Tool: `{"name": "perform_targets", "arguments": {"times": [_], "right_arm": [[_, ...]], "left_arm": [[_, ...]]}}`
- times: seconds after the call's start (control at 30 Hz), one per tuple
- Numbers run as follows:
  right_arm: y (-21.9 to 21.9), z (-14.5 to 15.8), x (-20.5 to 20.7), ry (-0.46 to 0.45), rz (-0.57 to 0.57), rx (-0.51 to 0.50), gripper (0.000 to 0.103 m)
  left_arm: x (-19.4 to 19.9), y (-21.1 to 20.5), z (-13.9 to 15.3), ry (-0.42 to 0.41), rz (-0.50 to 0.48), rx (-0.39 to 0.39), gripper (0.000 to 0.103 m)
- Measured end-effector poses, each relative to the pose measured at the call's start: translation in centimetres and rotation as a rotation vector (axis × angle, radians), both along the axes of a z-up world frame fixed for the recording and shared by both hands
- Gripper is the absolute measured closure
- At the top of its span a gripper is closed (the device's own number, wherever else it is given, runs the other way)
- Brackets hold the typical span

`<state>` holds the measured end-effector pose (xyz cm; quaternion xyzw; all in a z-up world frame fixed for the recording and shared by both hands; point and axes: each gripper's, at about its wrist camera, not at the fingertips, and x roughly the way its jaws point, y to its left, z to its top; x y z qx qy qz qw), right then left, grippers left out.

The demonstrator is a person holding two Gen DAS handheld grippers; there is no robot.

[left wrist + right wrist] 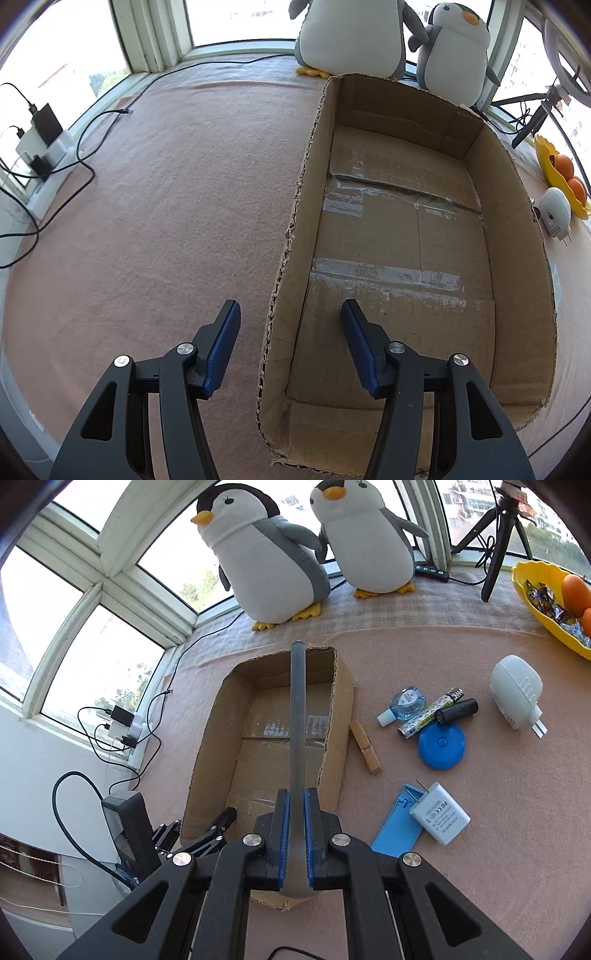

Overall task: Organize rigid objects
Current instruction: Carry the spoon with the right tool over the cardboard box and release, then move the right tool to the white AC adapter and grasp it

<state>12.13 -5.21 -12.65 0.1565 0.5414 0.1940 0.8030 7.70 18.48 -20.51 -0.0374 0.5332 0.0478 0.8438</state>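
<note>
Above the open brown cardboard box [280,734]: right gripper [295,834], jaws clamped on a long grey metal utensil handle [297,716]. Left gripper [290,332], jaws wide apart, empty, straddling the box wall. Risk: handle overhangs far rim, may snag on release.

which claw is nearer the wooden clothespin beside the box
Right. The right claw, shut on a grey metal rod, sits over the cardboard box just left of the clothespin. The left claw straddles the box's opposite wall, farther away.
</note>
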Motion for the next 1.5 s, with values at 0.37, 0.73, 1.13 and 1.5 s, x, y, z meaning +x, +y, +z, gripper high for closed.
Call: {"name": "perform_targets", "arguments": {"times": [0.37, 0.73, 1.13, 1.5], "right_arm": [[5.1, -4.0, 2.0, 0.068, 0.017, -0.039, 0.096], [4.6, -3.4, 1.4, 0.007, 0.049, -0.056, 0.057], [-3.3, -0.5, -0.9, -0.111, 0.010, -0.047, 0.057], [-10.2, -0.5, -1.6, -0.180, -0.021, -0.212, 0.057]], "left_arm": [[-0.7, 0.0, -0.1, 0.000, -0.010, -0.006, 0.047], [-0.7, -0.1, -0.1, -0.004, -0.011, -0.006, 0.047], [-0.7, -0.2, -0.1, -0.004, -0.003, 0.002, 0.047], [-0.6, -0.2, -0.1, -0.004, -0.004, 0.013, 0.047]]}}
